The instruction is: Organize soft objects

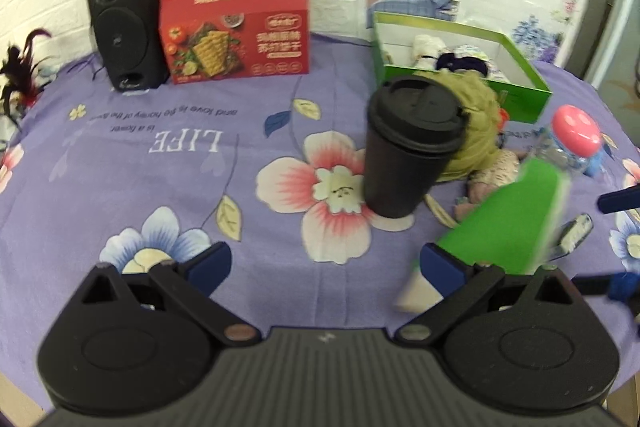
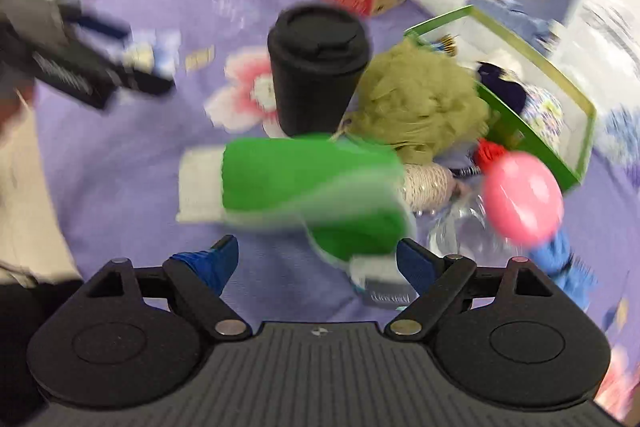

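A doll with shaggy yellow-green hair (image 1: 476,135) (image 2: 420,103) lies on the purple floral cloth, against the green open box (image 1: 536,83) (image 2: 520,131). That box holds a white plush, a dark blue item and a floral cloth. A flat green and white item (image 1: 508,223) (image 2: 304,179) is motion-blurred in front of the doll. It sits just ahead of my right gripper (image 2: 320,263) (image 1: 622,241), which is open and not touching it. My left gripper (image 1: 326,265) is open over bare cloth, left of the green item, holding nothing.
A black lidded cup (image 1: 408,147) (image 2: 316,67) stands upright beside the doll's head. A clear bottle with a pink cap (image 1: 576,135) (image 2: 520,195) lies to the right. A red food carton (image 1: 236,31) and a black speaker (image 1: 124,27) stand at the back.
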A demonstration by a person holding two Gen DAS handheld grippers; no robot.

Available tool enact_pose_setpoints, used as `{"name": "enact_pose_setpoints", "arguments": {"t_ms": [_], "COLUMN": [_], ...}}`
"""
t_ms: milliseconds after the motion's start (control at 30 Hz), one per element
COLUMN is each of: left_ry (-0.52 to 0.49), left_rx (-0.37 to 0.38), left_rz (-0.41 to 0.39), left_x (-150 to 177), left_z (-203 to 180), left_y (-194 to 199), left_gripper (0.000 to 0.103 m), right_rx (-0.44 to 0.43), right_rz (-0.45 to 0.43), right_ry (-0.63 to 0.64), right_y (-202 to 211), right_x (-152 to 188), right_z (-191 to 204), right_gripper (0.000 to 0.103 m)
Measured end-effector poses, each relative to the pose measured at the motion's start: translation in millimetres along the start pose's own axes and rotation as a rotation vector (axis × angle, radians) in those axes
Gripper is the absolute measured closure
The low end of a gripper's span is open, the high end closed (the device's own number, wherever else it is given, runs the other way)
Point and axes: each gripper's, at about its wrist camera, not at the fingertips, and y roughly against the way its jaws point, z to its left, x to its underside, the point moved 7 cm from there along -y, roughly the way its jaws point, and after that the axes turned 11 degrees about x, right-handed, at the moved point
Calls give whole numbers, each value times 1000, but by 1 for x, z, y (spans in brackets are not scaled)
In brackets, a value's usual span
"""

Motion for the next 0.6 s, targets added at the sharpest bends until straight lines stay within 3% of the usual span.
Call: {"name": "enact_pose_setpoints", "arguments": {"t_ms": [233,400,600], "left_ry": [-162,-224,-291], "left_rx": [41,42,138], "left_rz": [-30,12,105], "left_x": [-3,5,33], "left_z": [-44,-61,-84], "left_y": [12,4,-3], "left_gripper": [3,3,3], "right_rx": [70,98,68], "right_rz": [-58,-60,-71], "right_ry": [-388,-630,-734], "right_y": [20,16,12], "right_x": [65,112,141], "right_z": [-63,-97,-104], "right_gripper": [30,30,30]}}
